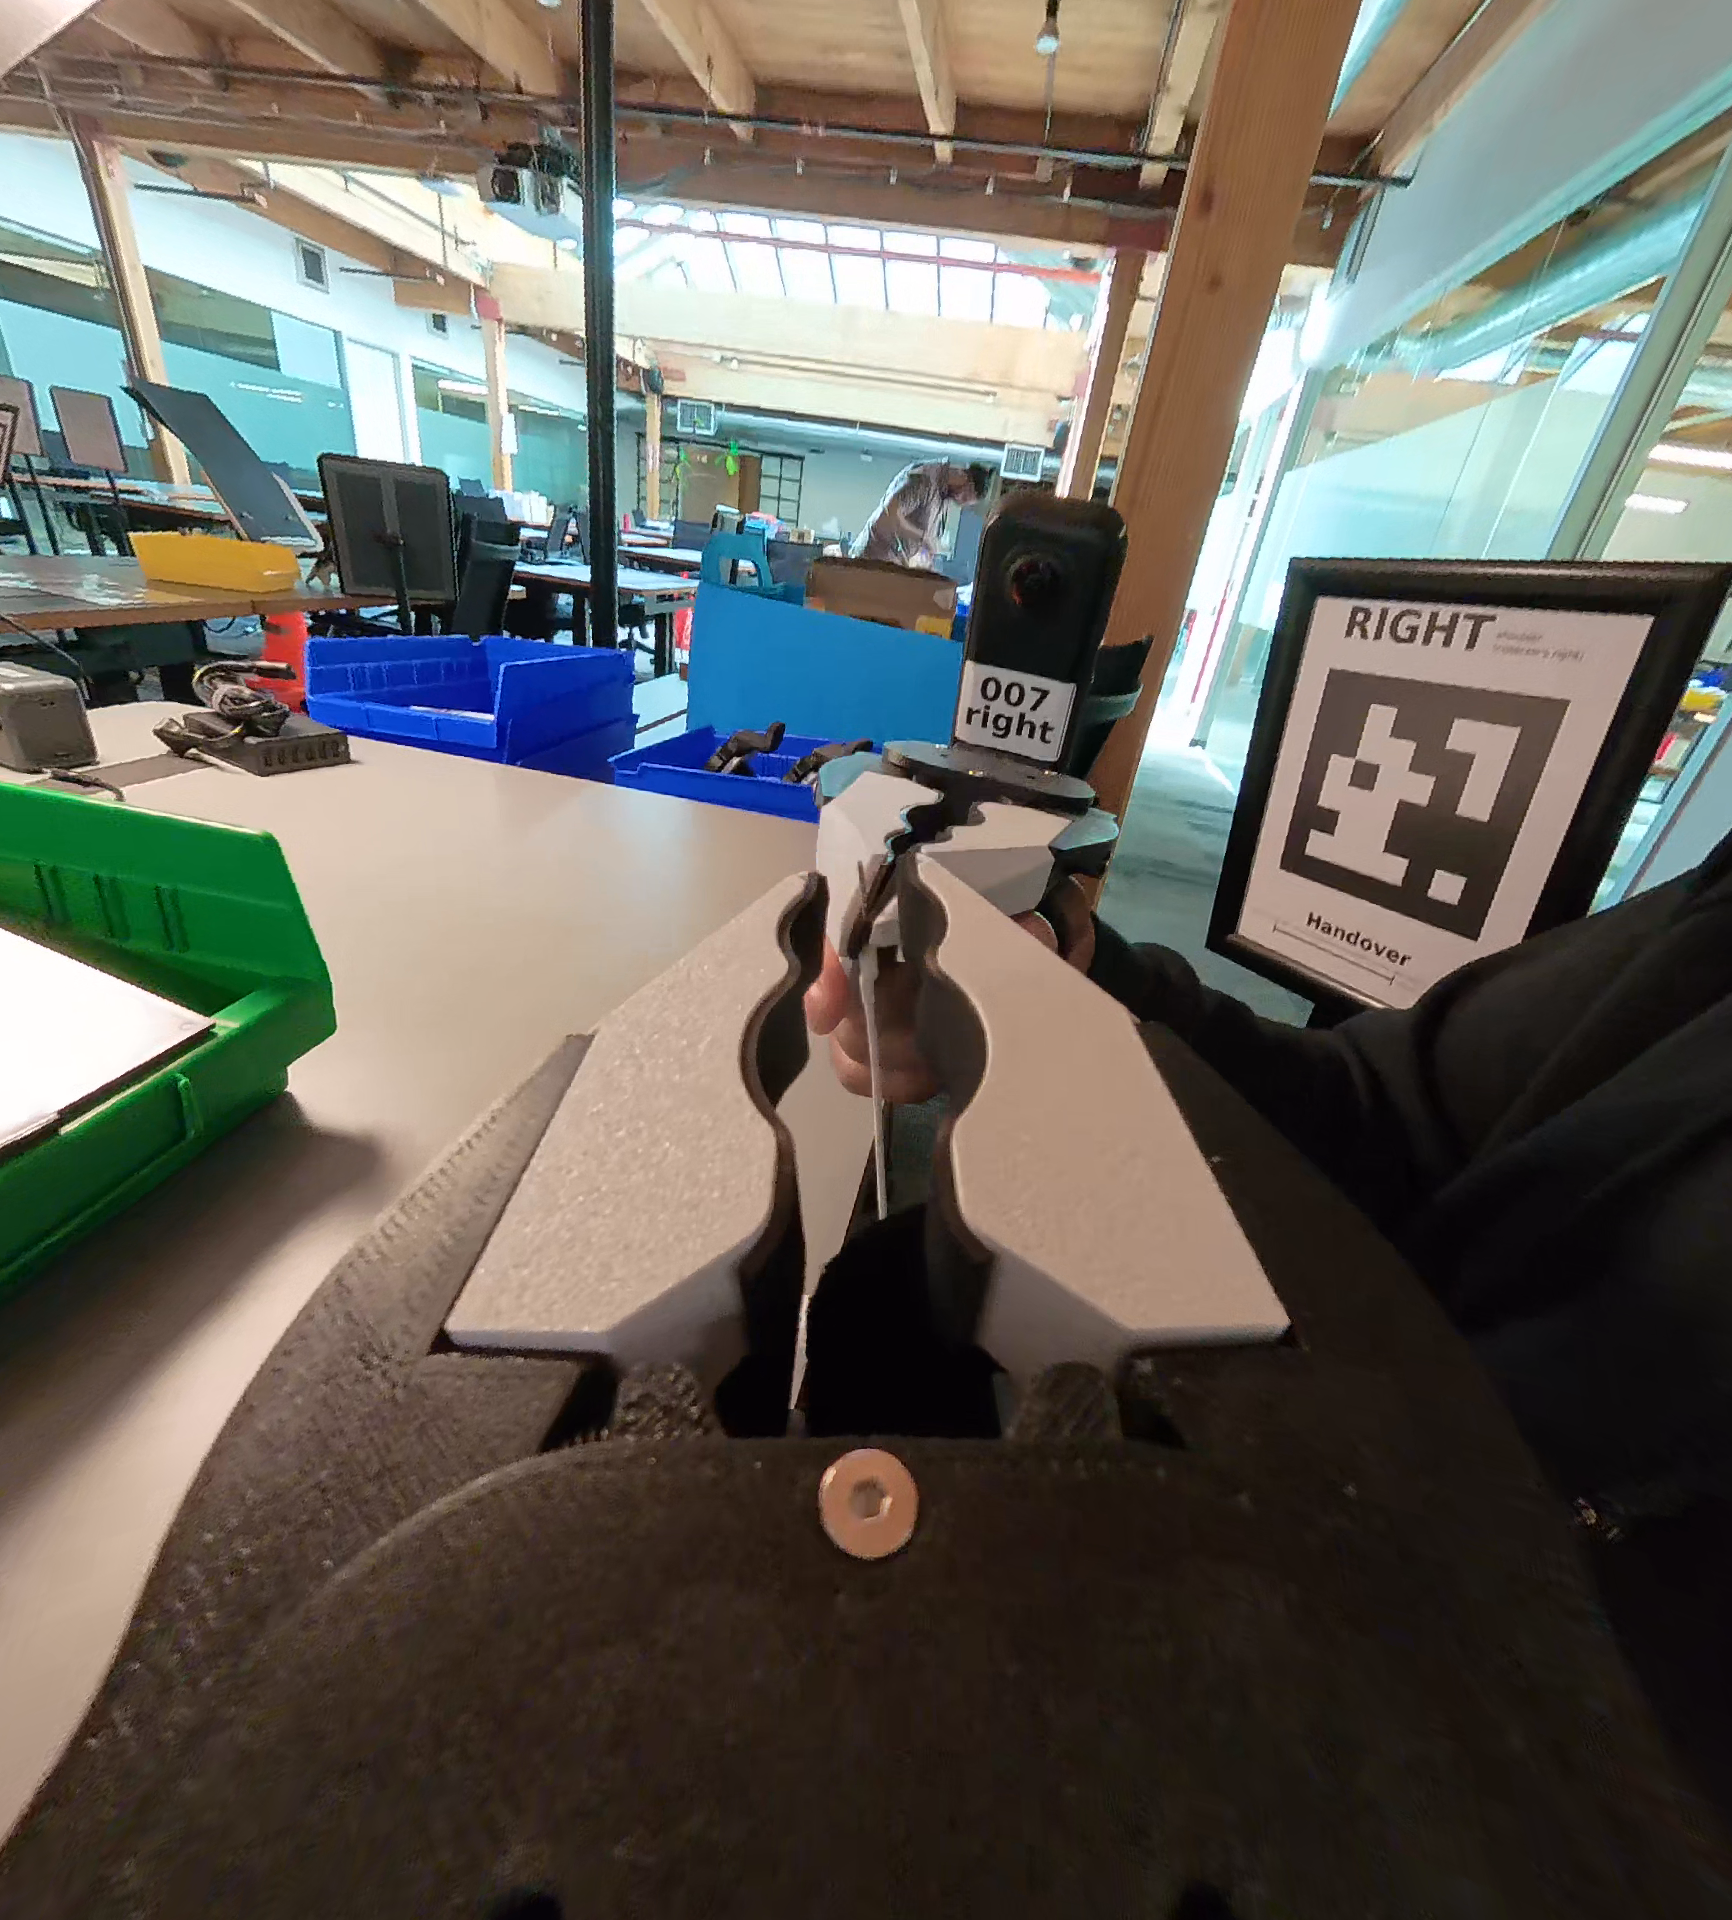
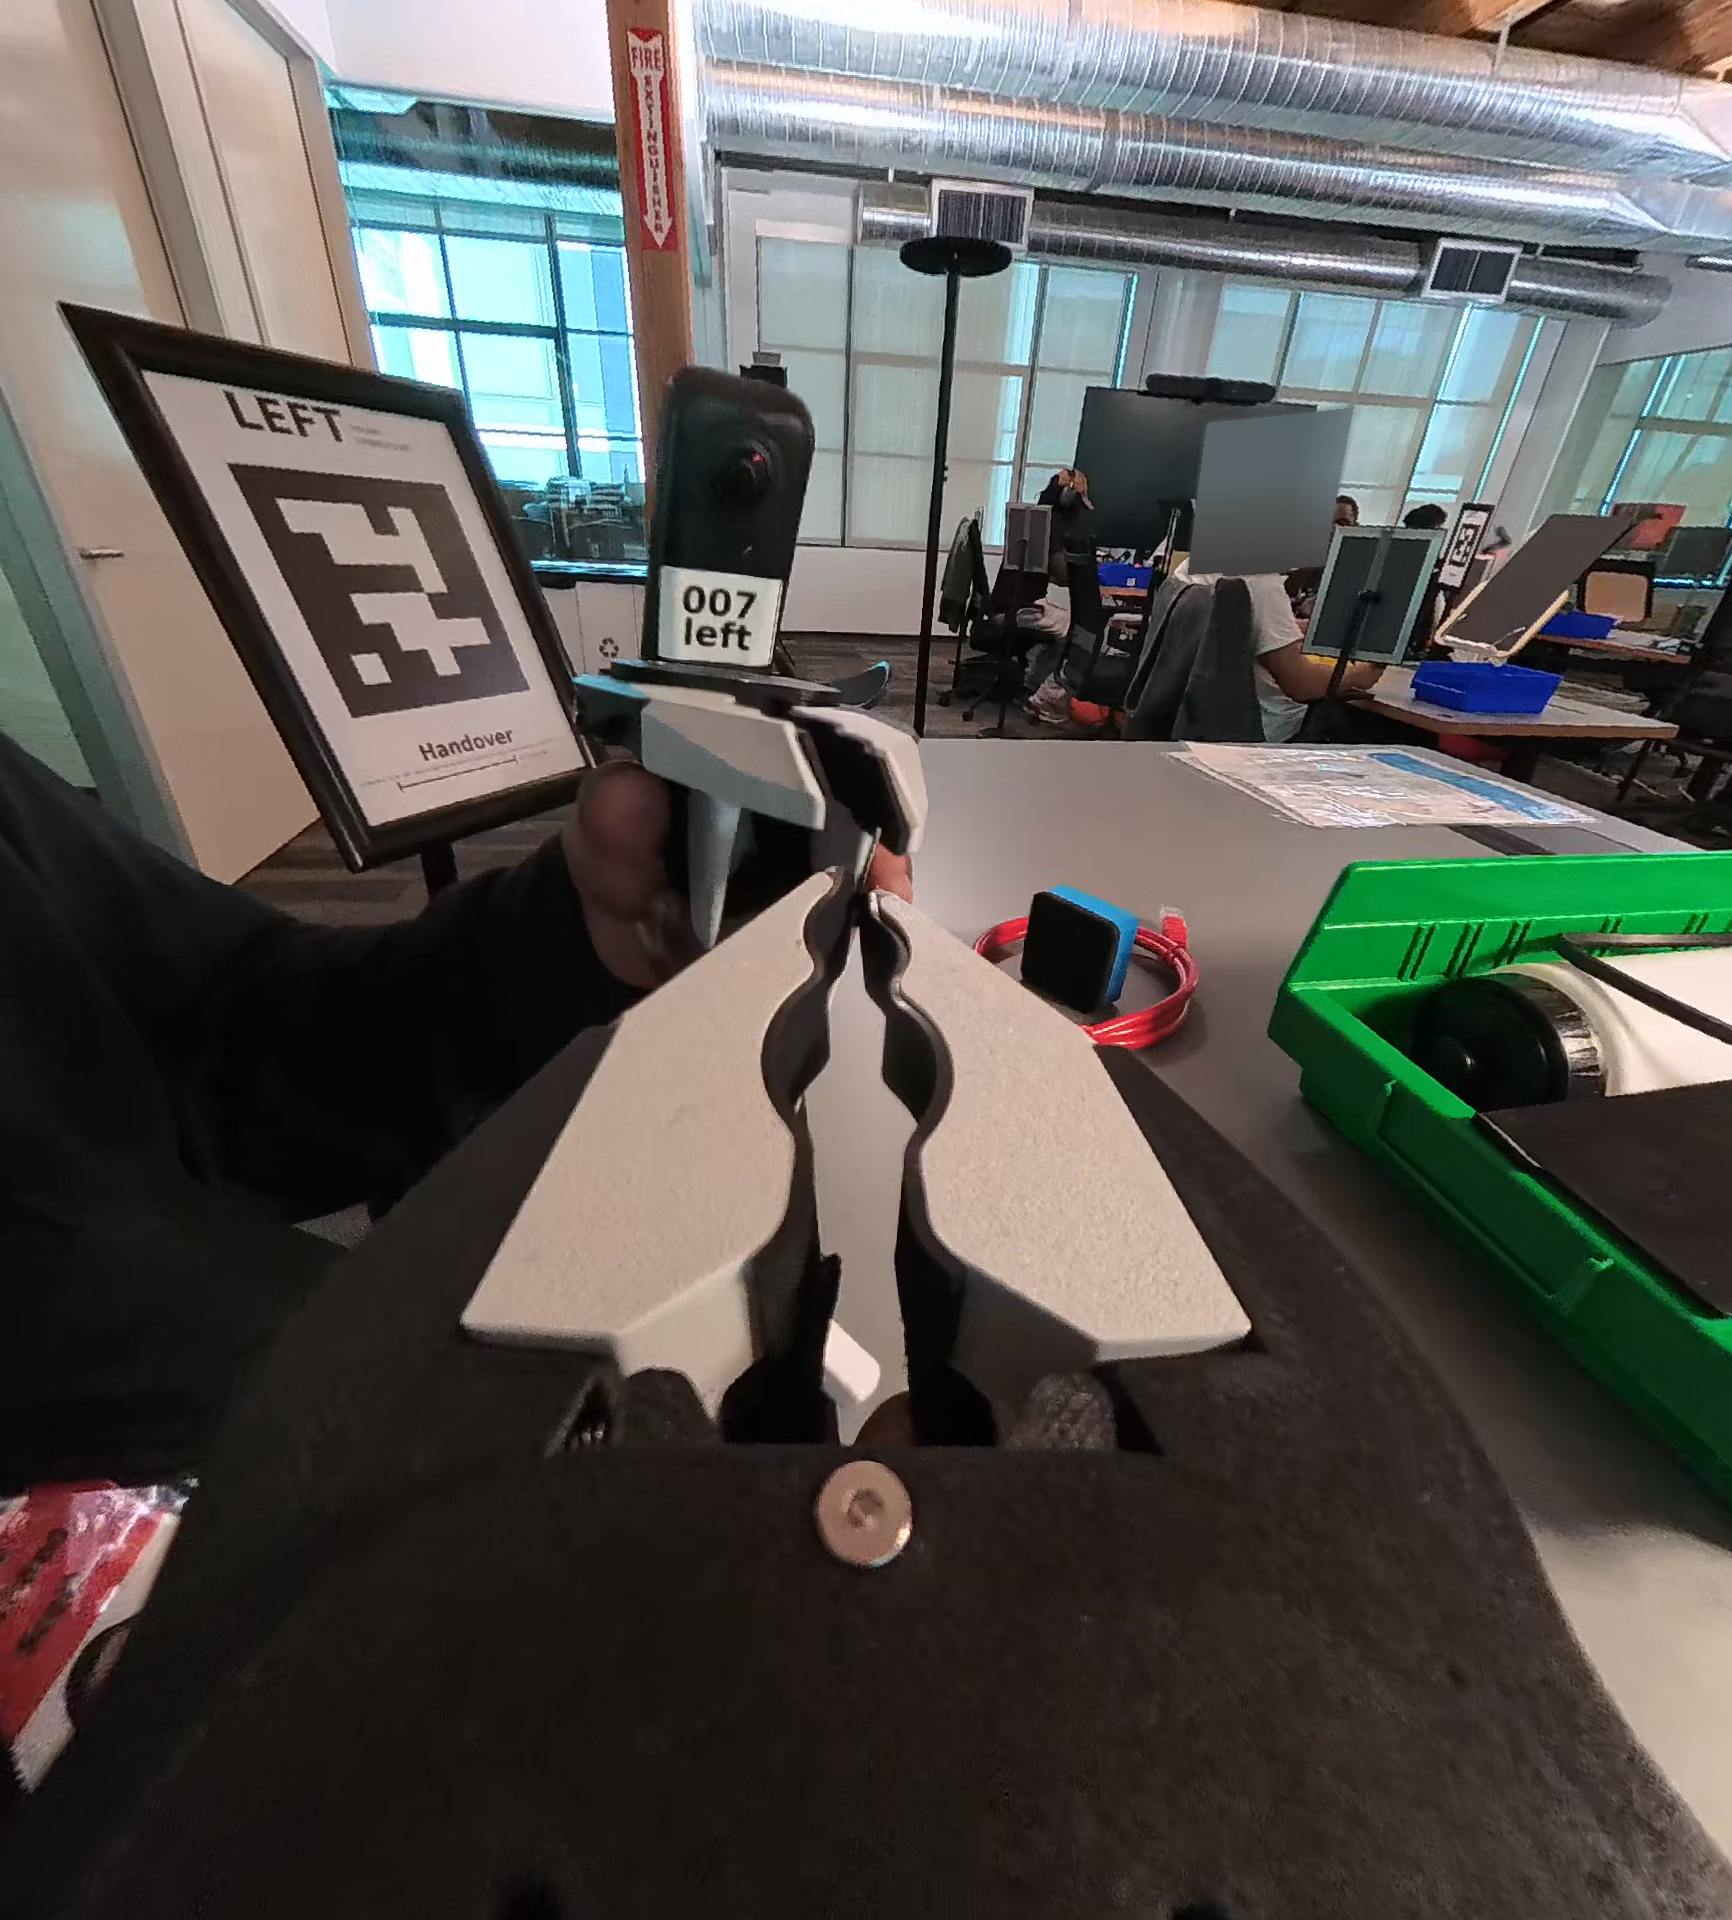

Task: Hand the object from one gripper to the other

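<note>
over the grey table (image 1: 488,862) the two grippers meet tip to tip, the left gripper (image 1: 867,914) parted around a thin white flat object (image 1: 877,1049) seen edge-on, which the right gripper (image 2: 857,909), nearly closed, seems to pinch, each gripper held level by a hand (image 2: 623,873).

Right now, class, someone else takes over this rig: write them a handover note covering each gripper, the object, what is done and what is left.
Right gripper: shut on the thin white strip, which is seen edge-on and held in the air.
Left gripper: facing it tip to tip, fingers apart around the strip's free end, apparently not clamped.
Done: grippers are together, with the strip reaching into both.
Left, probably: close the left, open the right, draw apart.
</note>
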A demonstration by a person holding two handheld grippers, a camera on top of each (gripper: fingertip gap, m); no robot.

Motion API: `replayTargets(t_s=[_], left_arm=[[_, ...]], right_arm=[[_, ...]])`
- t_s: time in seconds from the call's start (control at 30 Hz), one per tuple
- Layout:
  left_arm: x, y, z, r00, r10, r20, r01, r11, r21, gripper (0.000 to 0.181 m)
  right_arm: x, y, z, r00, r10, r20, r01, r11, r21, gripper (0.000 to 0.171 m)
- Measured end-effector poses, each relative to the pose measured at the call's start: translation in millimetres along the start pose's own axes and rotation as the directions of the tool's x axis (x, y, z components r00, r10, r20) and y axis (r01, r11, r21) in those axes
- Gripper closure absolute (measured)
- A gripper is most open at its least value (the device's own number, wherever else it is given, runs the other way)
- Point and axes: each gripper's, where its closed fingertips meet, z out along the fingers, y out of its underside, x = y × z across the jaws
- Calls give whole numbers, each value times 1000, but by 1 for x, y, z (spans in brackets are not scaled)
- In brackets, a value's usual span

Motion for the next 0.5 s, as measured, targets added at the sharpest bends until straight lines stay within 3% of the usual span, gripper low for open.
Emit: replayTargets(t_s=[0.4,0.5], left_arm=[[6,4,6,995,-51,-82,54,998,29,180],[6,1,5,996,-38,-76,42,998,49,180]], right_arm=[[-7,-1,1,1000,-17,25,17,1000,7,169],[-5,-6,-3,1000,3,25,-4,999,32,160]])
